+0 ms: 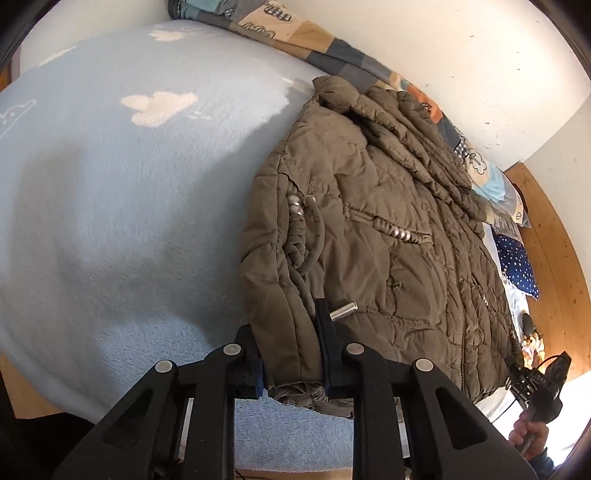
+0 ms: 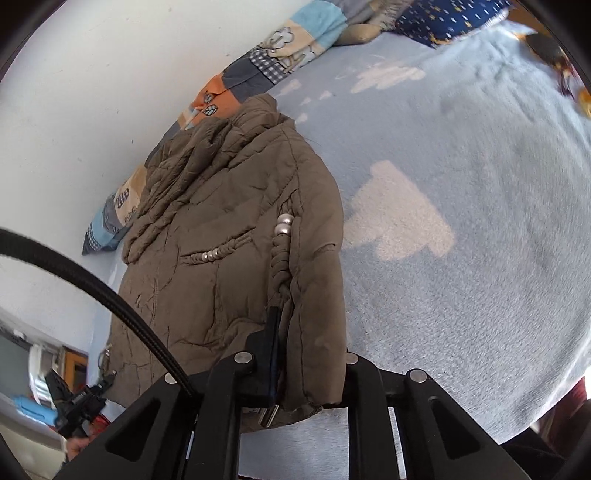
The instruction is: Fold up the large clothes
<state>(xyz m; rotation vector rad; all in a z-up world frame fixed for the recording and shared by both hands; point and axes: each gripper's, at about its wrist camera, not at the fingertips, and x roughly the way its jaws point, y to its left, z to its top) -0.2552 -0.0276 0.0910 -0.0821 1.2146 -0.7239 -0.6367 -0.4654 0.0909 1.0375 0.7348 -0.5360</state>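
Note:
An olive quilted jacket [image 1: 388,221] lies flat on a light blue blanket [image 1: 129,221], collar toward the wall. My left gripper [image 1: 288,332] is shut on the jacket's near hem corner, with fabric bunched between the pads. A metal cord end [image 1: 343,310] rests by the right finger. In the right wrist view the same jacket [image 2: 221,221] is seen from the other side. My right gripper [image 2: 310,339] is shut on the opposite hem corner, and its right finger is hidden behind the fabric. Each gripper shows small in the other's view: the right gripper [image 1: 521,384] and the left gripper [image 2: 99,384].
A patchwork quilt [image 1: 295,33] [image 2: 258,66] runs along the white wall behind the jacket. A navy dotted pillow [image 1: 517,266] [image 2: 443,18] lies at the bed's far end. A black cable [image 2: 110,295] crosses the right wrist view. The wooden floor [image 1: 546,229] lies beyond the bed.

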